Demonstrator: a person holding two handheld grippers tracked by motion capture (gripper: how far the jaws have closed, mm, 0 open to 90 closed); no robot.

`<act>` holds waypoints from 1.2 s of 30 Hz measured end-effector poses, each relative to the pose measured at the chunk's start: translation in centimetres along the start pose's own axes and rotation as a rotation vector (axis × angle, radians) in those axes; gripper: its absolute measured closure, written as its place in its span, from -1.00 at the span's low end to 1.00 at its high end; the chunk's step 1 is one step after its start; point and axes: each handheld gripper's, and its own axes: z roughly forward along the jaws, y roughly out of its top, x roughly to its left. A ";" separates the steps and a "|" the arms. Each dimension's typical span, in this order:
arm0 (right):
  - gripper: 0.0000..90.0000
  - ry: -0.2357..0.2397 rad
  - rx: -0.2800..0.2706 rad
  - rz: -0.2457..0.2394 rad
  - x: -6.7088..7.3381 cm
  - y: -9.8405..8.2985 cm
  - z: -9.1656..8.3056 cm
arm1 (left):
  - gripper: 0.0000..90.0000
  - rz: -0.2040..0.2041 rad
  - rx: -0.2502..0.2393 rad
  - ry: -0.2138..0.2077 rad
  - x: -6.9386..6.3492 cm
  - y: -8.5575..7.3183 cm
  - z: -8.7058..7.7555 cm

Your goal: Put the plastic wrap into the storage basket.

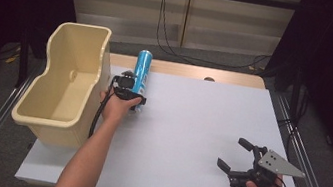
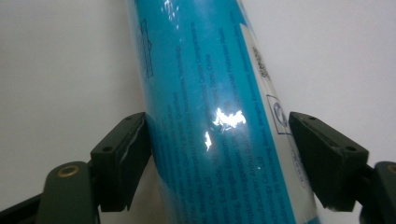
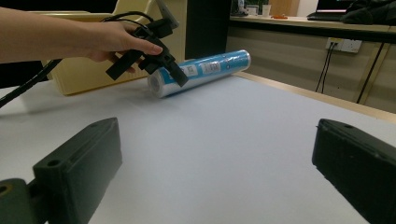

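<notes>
The blue tube lies near the table's far-left corner beside the cream bin – straddled by the left gripper, pads not yet clamped, lift outstanding – while the right gripper is held agape near the right edge.

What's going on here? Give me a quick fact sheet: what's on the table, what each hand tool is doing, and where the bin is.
Main item: blue tube, lying on its side on the white table
Left gripper: astride the tube near one end; the left jaw touches it, the right jaw has a small gap
Right gripper: open, nothing between its jaws, near the table's front right corner
Bin: cream plastic, at the table's left edge, beside the tube, nothing seen inside
Tube and bin: close together; contact cannot be told
</notes>
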 end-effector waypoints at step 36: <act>-0.97 -0.005 -0.003 -0.004 0.1 0.0 -0.1 | -0.35 -0.054 0.101 -0.051 -2.1 -9.4 -6.4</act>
